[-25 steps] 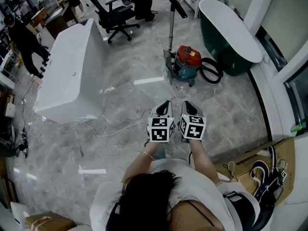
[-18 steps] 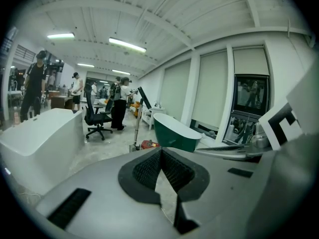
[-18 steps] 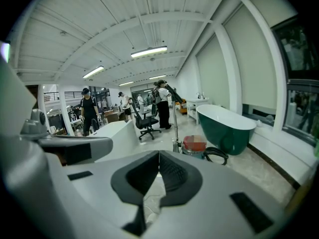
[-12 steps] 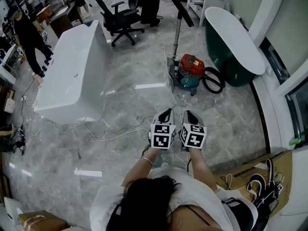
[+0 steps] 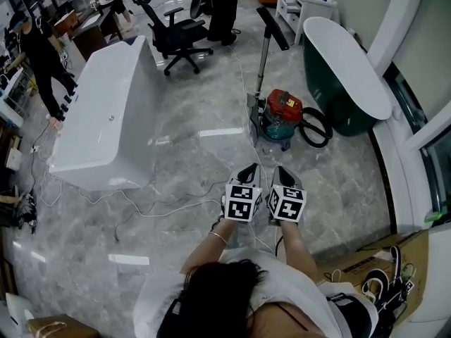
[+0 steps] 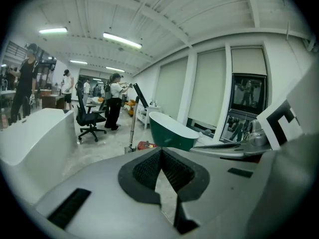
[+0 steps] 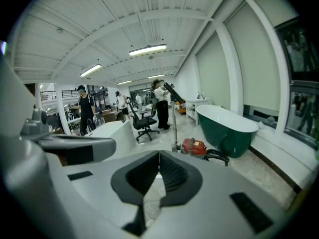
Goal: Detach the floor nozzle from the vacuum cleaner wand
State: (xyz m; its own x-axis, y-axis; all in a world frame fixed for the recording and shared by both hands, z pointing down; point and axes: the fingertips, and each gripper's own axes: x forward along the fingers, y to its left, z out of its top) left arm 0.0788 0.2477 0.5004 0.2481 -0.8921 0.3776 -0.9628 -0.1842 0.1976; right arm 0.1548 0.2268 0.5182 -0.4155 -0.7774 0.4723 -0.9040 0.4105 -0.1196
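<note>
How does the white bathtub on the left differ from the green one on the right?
The white bathtub is angular and box-like; the green bathtub is a rounded oval. The white bathtub is white all over; the green bathtub is dark outside, white on top. The green bathtub stands nearer the red vacuum cleaner. Both stand on the grey floor.

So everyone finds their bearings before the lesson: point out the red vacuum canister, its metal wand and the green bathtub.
Red vacuum canister (image 5: 283, 108): head view, red top housing.
Metal wand (image 5: 263, 62): head view, middle of the tube.
Green bathtub (image 7: 227, 136): right gripper view, green outer wall.
</note>
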